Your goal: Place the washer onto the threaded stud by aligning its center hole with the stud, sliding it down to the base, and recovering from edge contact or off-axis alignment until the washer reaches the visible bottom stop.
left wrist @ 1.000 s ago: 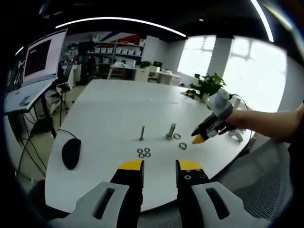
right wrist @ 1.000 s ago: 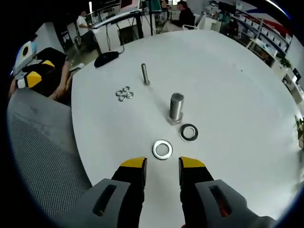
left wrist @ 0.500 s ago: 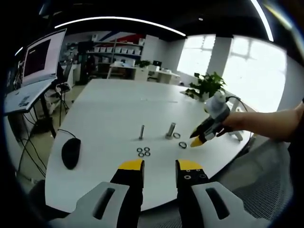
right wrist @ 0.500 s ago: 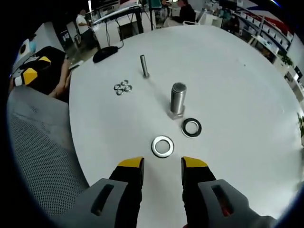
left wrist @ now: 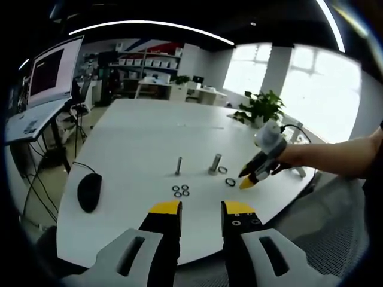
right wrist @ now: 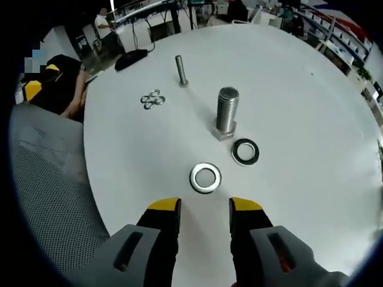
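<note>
Closer now, the spread right hand-held gripper [right wrist: 204, 208] nears the flat washer [right wrist: 205, 178]; threaded stud [right wrist: 227, 111] upright.

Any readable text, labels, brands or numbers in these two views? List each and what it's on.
No readable text in either view.
Monitor: window content on the screen, too small and blurred to read.
Shelf boxes: no legible labels.
Large threaded stud, silver washer, black washer: no markings visible.
Right gripper and left gripper fingers: no print visible.
</note>
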A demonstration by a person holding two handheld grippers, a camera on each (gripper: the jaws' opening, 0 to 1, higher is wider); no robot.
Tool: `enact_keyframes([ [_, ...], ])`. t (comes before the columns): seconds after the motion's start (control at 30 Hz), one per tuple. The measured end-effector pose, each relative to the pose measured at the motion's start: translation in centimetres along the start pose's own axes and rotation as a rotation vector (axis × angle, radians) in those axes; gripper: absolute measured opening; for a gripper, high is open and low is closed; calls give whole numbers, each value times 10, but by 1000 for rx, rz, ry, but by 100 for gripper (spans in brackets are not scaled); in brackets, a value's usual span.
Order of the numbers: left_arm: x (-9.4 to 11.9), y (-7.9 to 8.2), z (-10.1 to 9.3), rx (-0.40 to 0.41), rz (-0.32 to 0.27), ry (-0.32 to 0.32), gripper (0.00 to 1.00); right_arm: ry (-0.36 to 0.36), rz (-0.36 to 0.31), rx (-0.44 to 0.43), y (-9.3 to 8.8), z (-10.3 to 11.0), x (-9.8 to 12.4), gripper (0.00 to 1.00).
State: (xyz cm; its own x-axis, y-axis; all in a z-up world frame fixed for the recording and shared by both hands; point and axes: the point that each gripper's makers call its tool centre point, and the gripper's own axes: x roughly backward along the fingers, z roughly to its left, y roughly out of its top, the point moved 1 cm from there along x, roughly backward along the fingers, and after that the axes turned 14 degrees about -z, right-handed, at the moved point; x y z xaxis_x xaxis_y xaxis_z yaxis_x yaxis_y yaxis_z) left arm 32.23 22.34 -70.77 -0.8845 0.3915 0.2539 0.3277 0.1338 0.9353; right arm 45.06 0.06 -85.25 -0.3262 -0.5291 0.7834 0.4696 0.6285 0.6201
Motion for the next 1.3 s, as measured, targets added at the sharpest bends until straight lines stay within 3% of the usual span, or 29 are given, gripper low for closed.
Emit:
enact_keyframes([
  [0.57,0,-1,-1,-3,5,-8,24,-13,25,31,-2,-4,-4,35],
  [0.87,0,-2,-1,0,10,-7,24,1,35,81,4,3,-10,33],
  [1.3,-1,-4,-1,-2,25,-6,24,14,16,85,13,0,-18,32],
])
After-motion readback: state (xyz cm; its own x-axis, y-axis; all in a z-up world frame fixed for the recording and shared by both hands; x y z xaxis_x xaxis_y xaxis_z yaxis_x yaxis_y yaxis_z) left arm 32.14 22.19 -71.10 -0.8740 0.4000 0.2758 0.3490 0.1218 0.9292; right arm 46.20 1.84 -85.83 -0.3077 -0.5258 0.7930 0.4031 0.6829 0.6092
